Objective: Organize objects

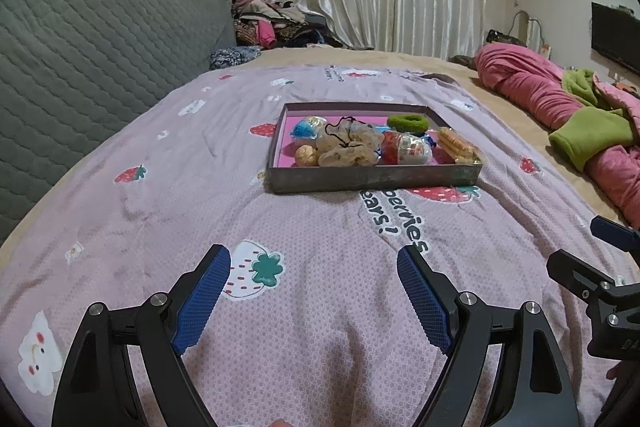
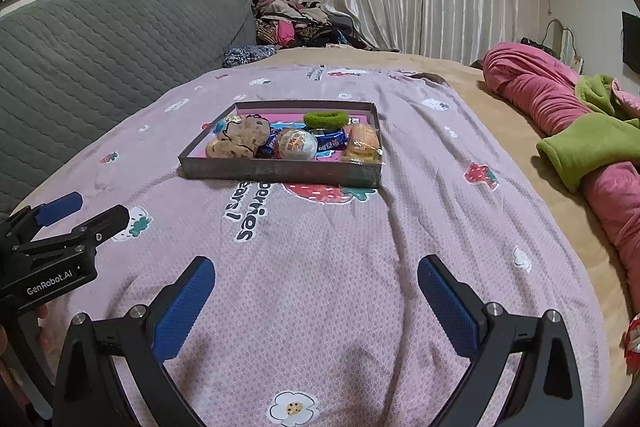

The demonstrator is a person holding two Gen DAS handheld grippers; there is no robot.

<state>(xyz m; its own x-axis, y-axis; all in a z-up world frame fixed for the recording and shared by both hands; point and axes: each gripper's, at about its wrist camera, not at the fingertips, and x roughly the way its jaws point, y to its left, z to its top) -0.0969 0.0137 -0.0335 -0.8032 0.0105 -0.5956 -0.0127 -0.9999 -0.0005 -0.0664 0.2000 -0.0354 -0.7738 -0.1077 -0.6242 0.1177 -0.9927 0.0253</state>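
Left gripper [image 1: 314, 259]: we see black angular arms, silver screws, blue textured pads [image 1: 202, 297], lower frame.
Right gripper [image 2: 316, 269]: our same black frame, blue pads [image 2: 184, 307].
Marking: white "GenRobot.AI", lower left of right view.

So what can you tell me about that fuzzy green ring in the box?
The green scrunchie is a fluffy, bright green loop, soft like plush or fleece. It lies flat near the far wall of the shallow grey box, on its pink floor. In the right wrist view a blue snack wrapper sits just in front of it, and the yellow biscuit pack lies close beside it. No fingers touch it; both grippers hover far back over the bedsheet.
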